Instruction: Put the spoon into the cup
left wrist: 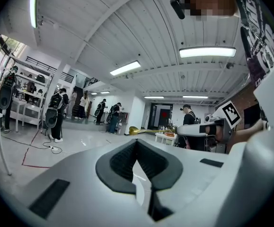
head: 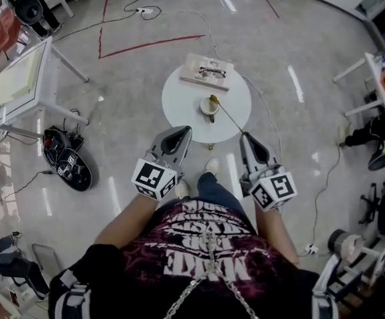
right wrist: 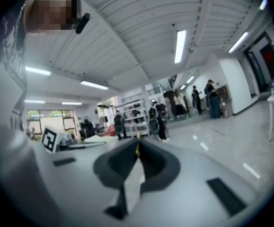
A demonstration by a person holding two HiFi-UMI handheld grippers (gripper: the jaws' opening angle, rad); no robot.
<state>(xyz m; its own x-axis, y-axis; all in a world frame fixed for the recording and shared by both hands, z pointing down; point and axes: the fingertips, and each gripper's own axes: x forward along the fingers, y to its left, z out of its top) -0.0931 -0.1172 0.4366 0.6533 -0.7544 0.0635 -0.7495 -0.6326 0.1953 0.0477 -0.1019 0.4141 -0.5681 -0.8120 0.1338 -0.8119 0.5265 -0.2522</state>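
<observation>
A small white cup (head: 209,108) stands near the middle of a round white table (head: 179,105). My right gripper (head: 245,135) is shut on the handle end of a long gold spoon (head: 227,114), which slants up and left. In the head view the spoon's bowl lies over the cup's far rim. In the right gripper view a thin gold sliver of the spoon (right wrist: 137,148) shows between the closed pads of the right gripper (right wrist: 138,141). My left gripper (head: 182,133) hovers at the table's near edge, left of the cup, shut and holding nothing. The left gripper view shows the left gripper (left wrist: 137,141) and the spoon (left wrist: 134,131) held level.
A flat board with a pair of glasses (head: 207,72) lies at the table's far side. A white square table (head: 19,78) stands to the left, with a black case (head: 69,161) on the floor beside it. Cables run across the floor. Several people stand far off.
</observation>
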